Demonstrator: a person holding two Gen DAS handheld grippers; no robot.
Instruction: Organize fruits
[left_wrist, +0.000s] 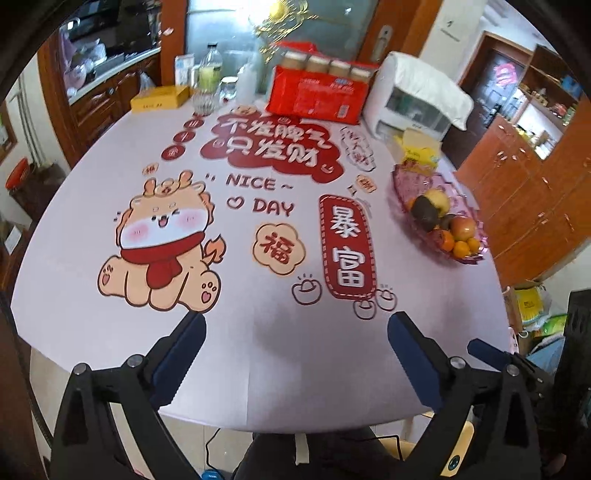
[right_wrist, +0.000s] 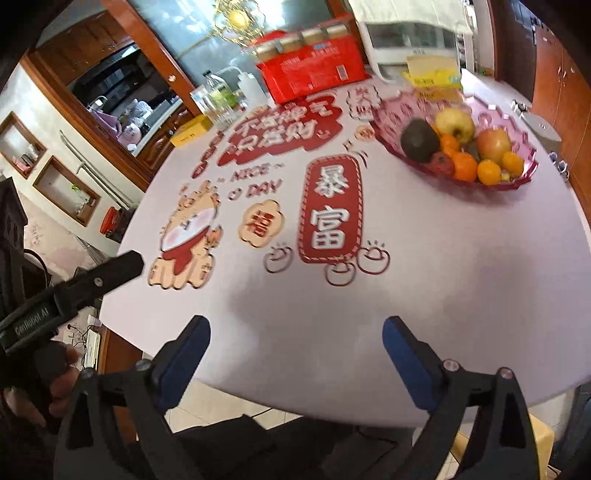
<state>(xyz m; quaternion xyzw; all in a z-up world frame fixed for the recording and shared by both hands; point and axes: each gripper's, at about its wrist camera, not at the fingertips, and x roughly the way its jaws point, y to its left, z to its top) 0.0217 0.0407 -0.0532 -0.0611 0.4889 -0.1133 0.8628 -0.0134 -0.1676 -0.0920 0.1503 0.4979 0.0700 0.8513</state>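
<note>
Kitchen cabinets are ringing a round worktop under a pale cloth printed with a cartoon dragon and red characters.

- Fruit is sitting piled in a pink bowl toward the far right of the worktop: avocado, yellow apple, red apple, oranges. No fruit is lying loose on the cloth.
- Left gripper is hovering over the near edge, jaws spread wide, nothing between them.
- Right gripper is doing likewise beside it, jaws spread, empty.
- Bowl is lying ahead and to the right of both; right gripper is looking nearer, left one well apart.
- Bowl's long axis is running roughly near-to-far along the right rim.
- Clutter at the far side: red box, bottles, white appliance.

Judging: sorting looks done, or any next reach is falling to the right hand.
</note>
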